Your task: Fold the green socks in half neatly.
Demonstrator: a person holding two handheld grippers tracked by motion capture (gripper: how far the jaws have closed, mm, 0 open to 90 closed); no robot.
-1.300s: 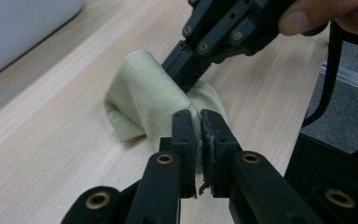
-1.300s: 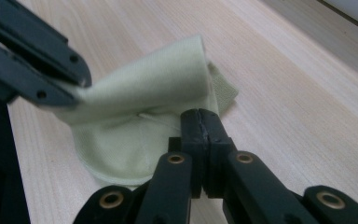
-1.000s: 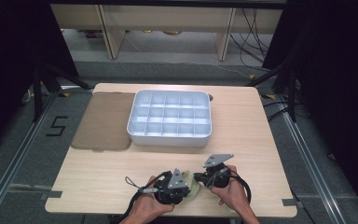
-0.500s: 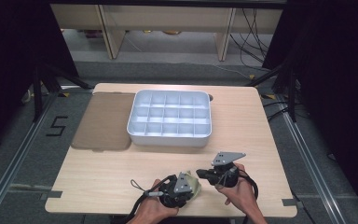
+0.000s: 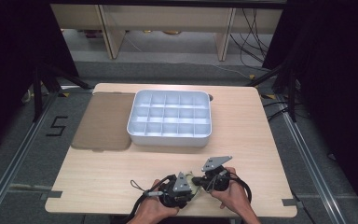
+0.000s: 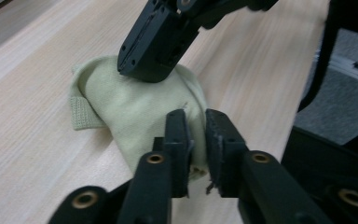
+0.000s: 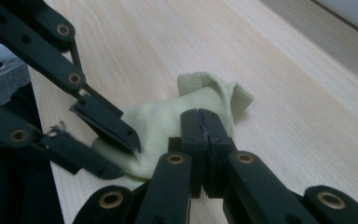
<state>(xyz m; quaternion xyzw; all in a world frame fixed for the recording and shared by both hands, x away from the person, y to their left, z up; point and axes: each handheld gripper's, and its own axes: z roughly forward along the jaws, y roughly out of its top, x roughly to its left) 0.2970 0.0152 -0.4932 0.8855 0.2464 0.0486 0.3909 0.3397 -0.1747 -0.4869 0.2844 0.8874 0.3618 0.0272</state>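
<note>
while left gripper (image 6: 196, 128) jaws just parted around pale sock (image 6: 140, 105), right gripper (image 7: 200, 123) pinches it

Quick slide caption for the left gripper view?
Two hand-held grippers work a pale yellow-green fabric sock on the light wooden table.

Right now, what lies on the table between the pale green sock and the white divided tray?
Nothing: in the high view, the table between the sock and the tray is bare wood.
</note>
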